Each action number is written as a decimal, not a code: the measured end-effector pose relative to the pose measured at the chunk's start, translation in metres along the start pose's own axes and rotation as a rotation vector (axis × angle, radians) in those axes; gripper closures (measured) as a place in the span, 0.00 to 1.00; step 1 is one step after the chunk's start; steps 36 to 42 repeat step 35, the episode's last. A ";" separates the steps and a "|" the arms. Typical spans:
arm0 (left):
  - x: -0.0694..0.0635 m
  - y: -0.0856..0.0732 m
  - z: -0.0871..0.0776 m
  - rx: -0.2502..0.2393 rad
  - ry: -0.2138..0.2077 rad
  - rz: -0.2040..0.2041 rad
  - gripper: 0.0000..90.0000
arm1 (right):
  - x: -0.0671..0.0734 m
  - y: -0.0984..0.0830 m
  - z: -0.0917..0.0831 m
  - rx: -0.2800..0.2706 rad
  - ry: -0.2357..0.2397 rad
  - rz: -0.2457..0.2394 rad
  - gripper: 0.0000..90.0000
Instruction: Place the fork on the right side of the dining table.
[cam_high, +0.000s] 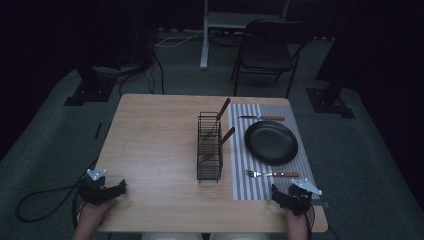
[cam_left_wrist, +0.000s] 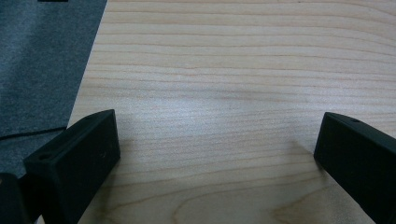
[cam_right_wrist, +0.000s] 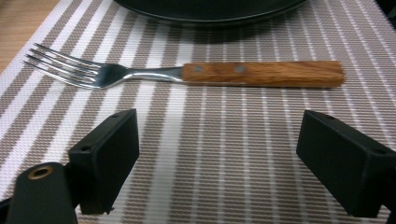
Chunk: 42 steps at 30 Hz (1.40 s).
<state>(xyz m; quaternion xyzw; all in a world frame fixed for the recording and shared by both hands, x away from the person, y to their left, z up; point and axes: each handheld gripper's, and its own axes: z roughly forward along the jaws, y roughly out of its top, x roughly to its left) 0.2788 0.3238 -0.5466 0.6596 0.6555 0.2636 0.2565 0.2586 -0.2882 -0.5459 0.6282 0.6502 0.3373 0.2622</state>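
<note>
We are holding the left gripper (cam_high: 121, 187) at the near left corner of the wooden table (cam_high: 155, 145), its jaws standing wide apart with only bare wood grain between them. Our left hand (cam_high: 92, 214) is gripping it from below the near edge. At the near right we are holding the right gripper (cam_high: 274, 192) over the near edge of the striped placemat (cam_high: 240, 165); its jaws are also standing well apart, closing on nothing, with the mat's stripes showing between them in the right gripper view.

Just beyond those jaws a fork (cam_right_wrist: 187, 73) with a wooden handle is lying flat across the mat, tines pointing left and handle to the right. Past the fork a black plate (cam_high: 271, 142) is sitting in the middle of the mat. Beside the mat's left edge a black wire caddy (cam_high: 209, 146) is standing upright, and two wooden-handled utensils (cam_high: 223, 125) are leaning out of it toward the right. At the far end of the mat a knife (cam_high: 261, 118) is lying flat. Beyond the table a dark folding chair (cam_high: 267, 50) is standing on the grey carpet.
</note>
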 end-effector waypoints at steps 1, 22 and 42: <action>0.000 0.000 0.000 0.000 0.000 0.000 0.01 | -0.003 0.000 -0.001 -0.001 -0.004 0.002 0.14; 0.000 0.000 0.000 0.000 0.000 -0.002 0.01 | -0.035 -0.007 -0.007 0.045 -0.048 0.004 0.15; 0.000 0.000 0.000 0.001 0.000 -0.001 0.01 | -0.033 -0.006 -0.005 0.067 -0.083 -0.014 0.14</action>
